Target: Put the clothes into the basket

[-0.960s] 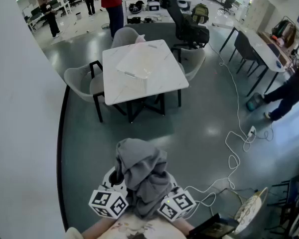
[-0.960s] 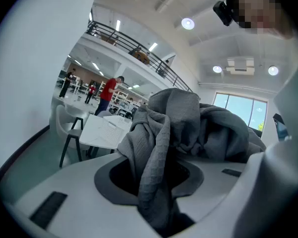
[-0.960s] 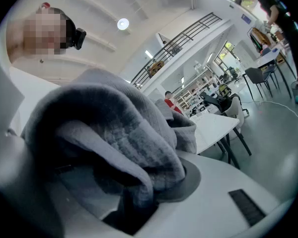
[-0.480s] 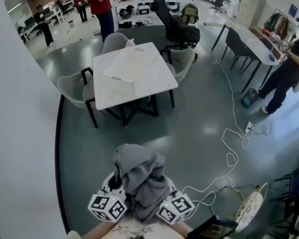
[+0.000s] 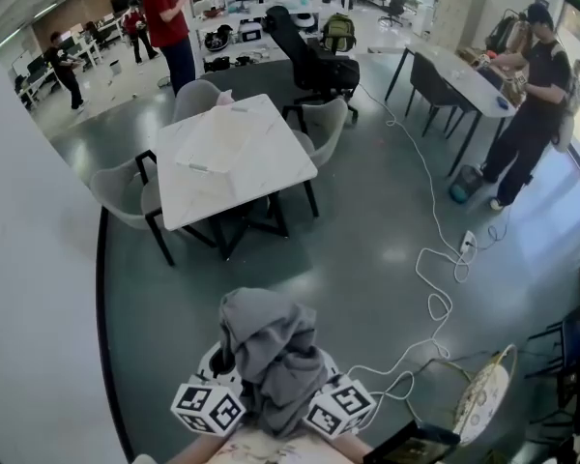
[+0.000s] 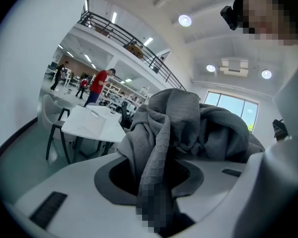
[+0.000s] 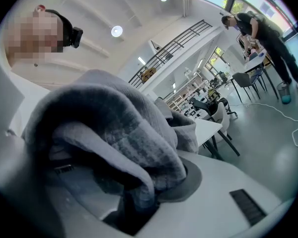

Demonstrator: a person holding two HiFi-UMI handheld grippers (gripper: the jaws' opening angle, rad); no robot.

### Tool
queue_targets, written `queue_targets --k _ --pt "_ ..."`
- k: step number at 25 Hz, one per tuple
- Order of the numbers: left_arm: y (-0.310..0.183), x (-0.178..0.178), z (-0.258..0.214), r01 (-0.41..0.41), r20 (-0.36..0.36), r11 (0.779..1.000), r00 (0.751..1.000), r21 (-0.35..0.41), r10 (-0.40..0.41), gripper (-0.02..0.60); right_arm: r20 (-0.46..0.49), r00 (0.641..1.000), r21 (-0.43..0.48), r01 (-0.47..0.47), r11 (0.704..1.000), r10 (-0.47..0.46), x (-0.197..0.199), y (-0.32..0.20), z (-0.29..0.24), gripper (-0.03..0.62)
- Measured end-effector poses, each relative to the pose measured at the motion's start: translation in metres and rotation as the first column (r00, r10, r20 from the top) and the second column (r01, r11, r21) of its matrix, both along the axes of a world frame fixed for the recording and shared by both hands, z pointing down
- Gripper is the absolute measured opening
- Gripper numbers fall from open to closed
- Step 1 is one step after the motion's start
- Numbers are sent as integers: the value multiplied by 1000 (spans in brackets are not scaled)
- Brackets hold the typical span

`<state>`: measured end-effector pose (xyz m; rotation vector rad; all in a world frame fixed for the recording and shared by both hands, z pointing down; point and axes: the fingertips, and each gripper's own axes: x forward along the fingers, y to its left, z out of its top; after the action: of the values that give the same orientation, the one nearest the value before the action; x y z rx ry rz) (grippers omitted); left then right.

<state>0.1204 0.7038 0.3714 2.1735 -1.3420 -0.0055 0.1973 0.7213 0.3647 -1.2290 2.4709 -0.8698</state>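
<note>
A bundled grey garment (image 5: 269, 351) hangs low in the head view, held up between both grippers. My left gripper (image 5: 222, 370) is shut on its left side, where the cloth (image 6: 179, 128) runs down into the gap between the jaws. On the right side, folds (image 7: 119, 133) drape over my right gripper (image 5: 324, 375), which is also shut on the garment. The cloth hides the fingertips of both grippers. Well ahead of the grippers, a white mesh basket (image 5: 219, 135) stands on a white square table (image 5: 271, 172). The basket (image 6: 92, 120) also shows in the left gripper view.
Grey chairs (image 5: 126, 191) surround the table, with a black office chair (image 5: 304, 61) behind it. A white cable (image 5: 435, 298) snakes over the floor on the right. A person in black (image 5: 527, 95) stands at the right and a person in red (image 5: 164, 17) at the back. A white curved wall (image 5: 29, 307) runs along the left.
The table and basket have slid left and a little down in the head view. The person in black has come further into view. Both grippers still hold the garment the same way.
</note>
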Motion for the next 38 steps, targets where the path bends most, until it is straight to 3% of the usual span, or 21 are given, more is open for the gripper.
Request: queue_targets --k 10,18,27,38 --pt "-36 -8 25 -33 -18 997 999 -76 32 130 -11 1000 -72 -30 997 29 -8 -34 22 121" --pt "-120 -30 28 -64 -53 993 997 -103 59 130 -34 998 -105 -51 993 47 -32 -117 23 121" --pt "-207 -74 17 -92 -85 994 993 -65 86 130 -52 996 -74 -71 995 67 -76 -201 12 121" --pt "-259 -158 14 -52 -89 998 995 -41 49 130 -41 999 -50 -13 999 11 -158 -257 11 121"
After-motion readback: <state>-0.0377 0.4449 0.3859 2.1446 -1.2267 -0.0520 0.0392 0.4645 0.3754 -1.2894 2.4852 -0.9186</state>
